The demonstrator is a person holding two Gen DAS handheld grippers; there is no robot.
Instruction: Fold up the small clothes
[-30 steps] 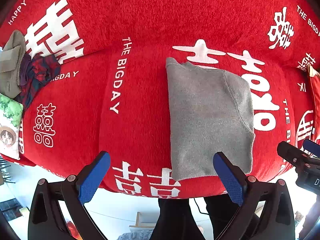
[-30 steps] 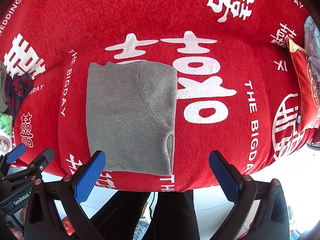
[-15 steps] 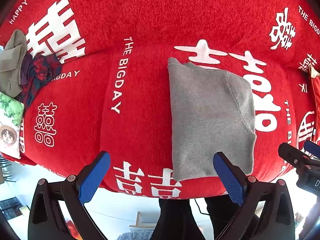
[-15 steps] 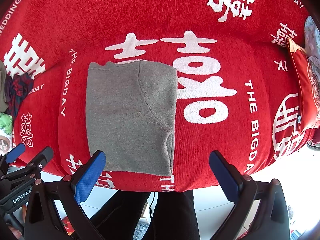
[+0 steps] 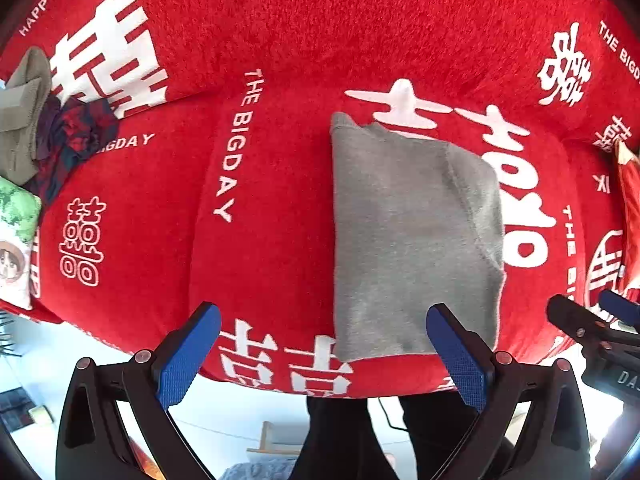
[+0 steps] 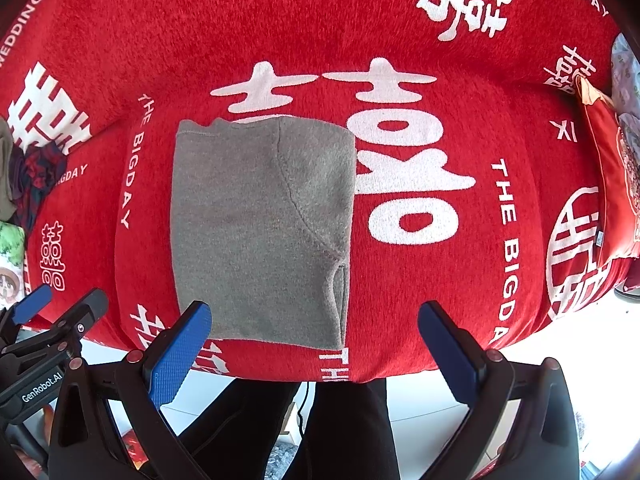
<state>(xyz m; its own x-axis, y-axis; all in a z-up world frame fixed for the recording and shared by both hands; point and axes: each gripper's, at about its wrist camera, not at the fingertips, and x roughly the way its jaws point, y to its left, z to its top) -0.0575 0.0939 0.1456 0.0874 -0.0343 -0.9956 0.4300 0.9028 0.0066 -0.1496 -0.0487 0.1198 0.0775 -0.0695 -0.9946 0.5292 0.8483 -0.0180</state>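
Grey sweatshirt (image 5: 412,240) lies folded flat on red wedding-print blanket (image 5: 260,240) near front edge, both hand-held grippers w/ jaws wide apart & empty: left hand-held gripper (image 5: 324,354) above its near-left hem, right hand-held gripper (image 6: 316,354) above near-right corner, pile of other clothes (image 5: 44,132) far left.

The garment (image 6: 256,232) is grey cloth, matt and fleecy, with stitched seams. Under it the cover (image 6: 400,20) is red cloth with a fuzzy nap and white woven lettering. The tongs (image 5: 324,340) have matt black arms, probably plastic, with blue grid-textured pads (image 5: 188,356) and small shiny metal rivets.
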